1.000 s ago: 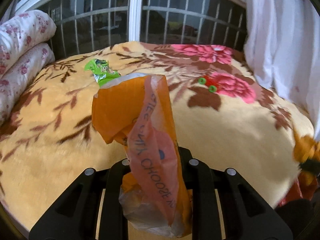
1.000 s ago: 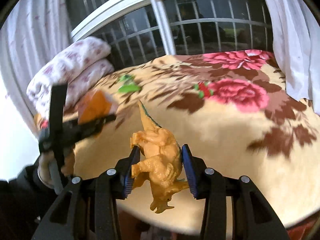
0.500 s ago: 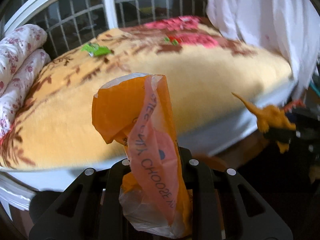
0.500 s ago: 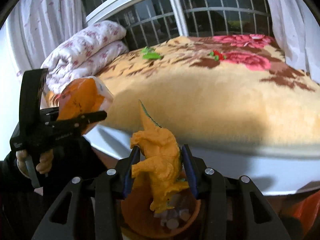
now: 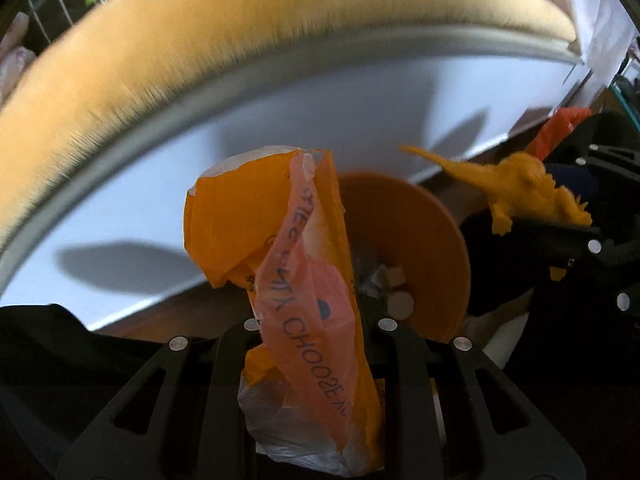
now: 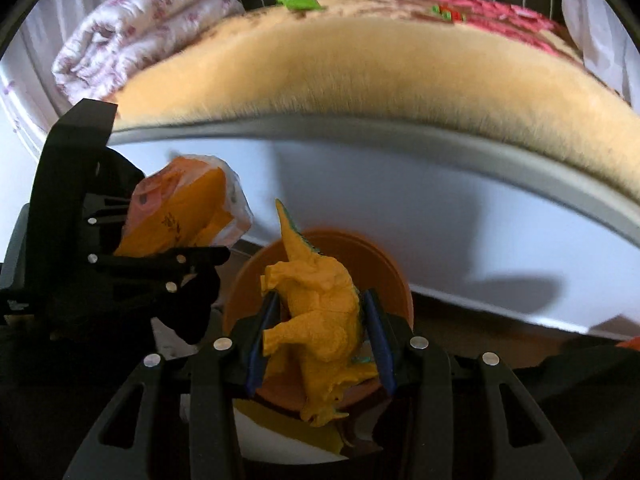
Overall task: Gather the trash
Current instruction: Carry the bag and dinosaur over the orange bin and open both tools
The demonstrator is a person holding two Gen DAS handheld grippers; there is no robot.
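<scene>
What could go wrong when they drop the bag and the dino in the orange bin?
1. The bag sticks out sideways from the left hand-held gripper, so it might catch the bin rim and fall outside.
2. The dino looks like a toy, not trash, and could get thrown away.

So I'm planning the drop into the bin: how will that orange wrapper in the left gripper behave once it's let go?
The orange wrapper looks like thin crinkled film, so probably very light and floppy. It stands creased above the left gripper, so it may drift or cling rather than fall straight into the orange bin below.
</scene>
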